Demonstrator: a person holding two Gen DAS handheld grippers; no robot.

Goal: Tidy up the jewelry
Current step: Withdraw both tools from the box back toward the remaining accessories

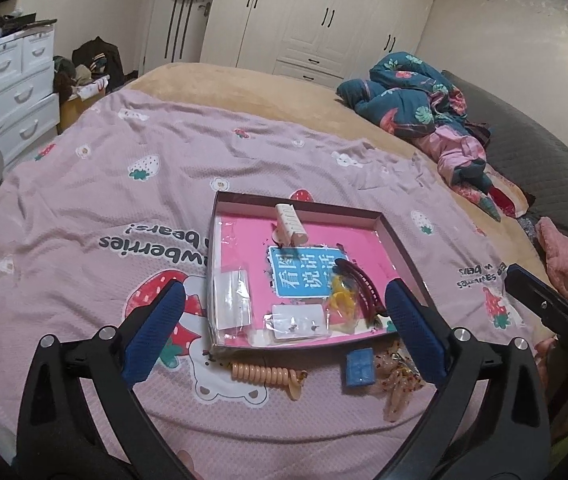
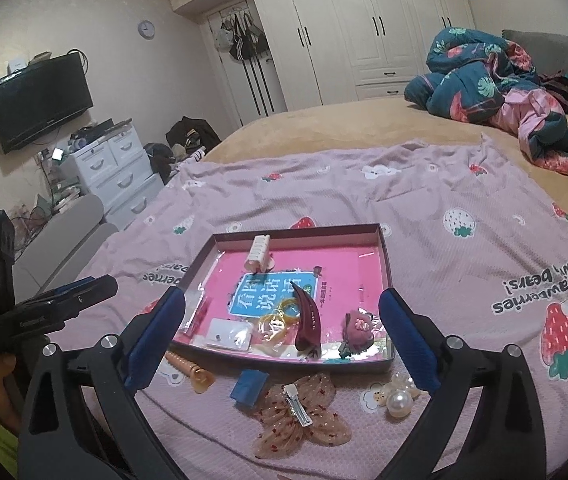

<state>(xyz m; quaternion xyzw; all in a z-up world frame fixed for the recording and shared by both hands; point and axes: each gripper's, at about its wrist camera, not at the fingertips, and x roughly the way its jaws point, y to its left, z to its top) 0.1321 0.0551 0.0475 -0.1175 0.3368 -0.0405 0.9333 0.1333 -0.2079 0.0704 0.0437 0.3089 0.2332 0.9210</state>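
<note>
A shallow box point(image 1: 400, 240) point(image 2: 386, 256) with a pink floor lies on the bed. It holds a beige claw clip point(image 1: 290, 222) point(image 2: 259, 257), a dark red hair clip point(image 1: 358, 286) point(image 2: 308, 320), yellow bands point(image 1: 342, 298), earring cards point(image 1: 298, 320) point(image 2: 230, 333) and a pink flower clip point(image 2: 358, 325). In front of it lie a coiled beige tie point(image 1: 266, 376) point(image 2: 190, 370), a small blue box point(image 1: 359, 367) point(image 2: 249, 388), a mesh bow clip point(image 2: 300, 412) and pearls point(image 2: 399, 400). My left gripper point(image 1: 284, 320) and right gripper point(image 2: 282, 332) are open and empty above the box's near edge.
The pink strawberry blanket point(image 1: 124, 184) covers the bed. A crumpled teal quilt point(image 2: 496, 80) lies at the far right. White drawers point(image 2: 116, 168) and a wall TV point(image 2: 40, 98) stand to the left. Wardrobes point(image 2: 364, 20) line the back wall.
</note>
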